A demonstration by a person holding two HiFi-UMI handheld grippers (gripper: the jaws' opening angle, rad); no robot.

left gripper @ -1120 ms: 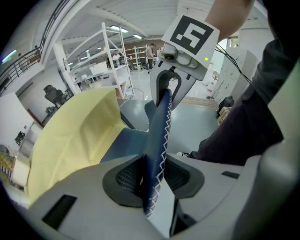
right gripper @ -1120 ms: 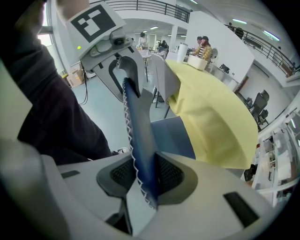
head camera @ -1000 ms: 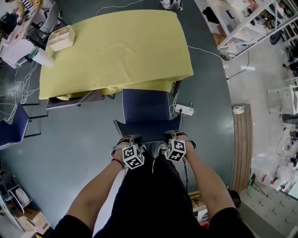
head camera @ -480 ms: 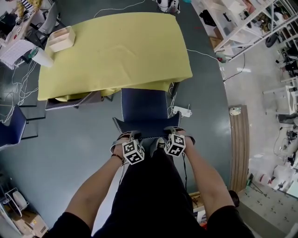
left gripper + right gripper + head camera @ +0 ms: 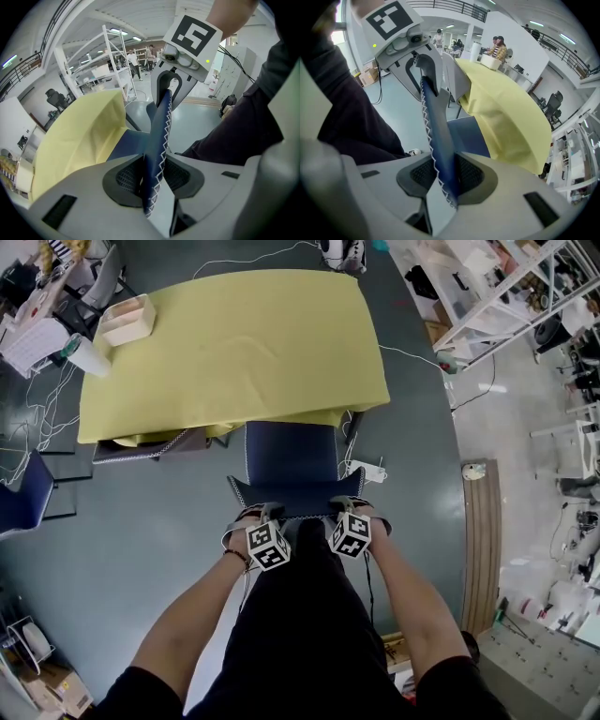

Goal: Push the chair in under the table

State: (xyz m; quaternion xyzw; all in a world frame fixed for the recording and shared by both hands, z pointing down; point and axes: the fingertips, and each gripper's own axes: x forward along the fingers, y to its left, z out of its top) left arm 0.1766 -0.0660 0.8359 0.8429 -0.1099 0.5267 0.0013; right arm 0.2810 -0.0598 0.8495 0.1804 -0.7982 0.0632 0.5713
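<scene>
Although only the head view shows the power strip (image 5: pixel 364 468) just beyond the right hand-held gripper (image 5: pixel 343 506), it and the left hand-held gripper (image 5: pixel 259 515) grip the chair (image 5: pixel 291 454) backrest there, seat partly under the yellow-clothed counter (image 5: pixel 234 343) ahead. Left gripper view: jaws closed on the white-stitched navy edge. Right gripper view: likewise, with people (image 5: pixel 497 44) past the counter.

Navy chair (image 5: pixel 291 454) with white zigzag stitching, yellow tablecloth (image 5: pixel 244 343), dark teal floor (image 5: pixel 141 521)
</scene>
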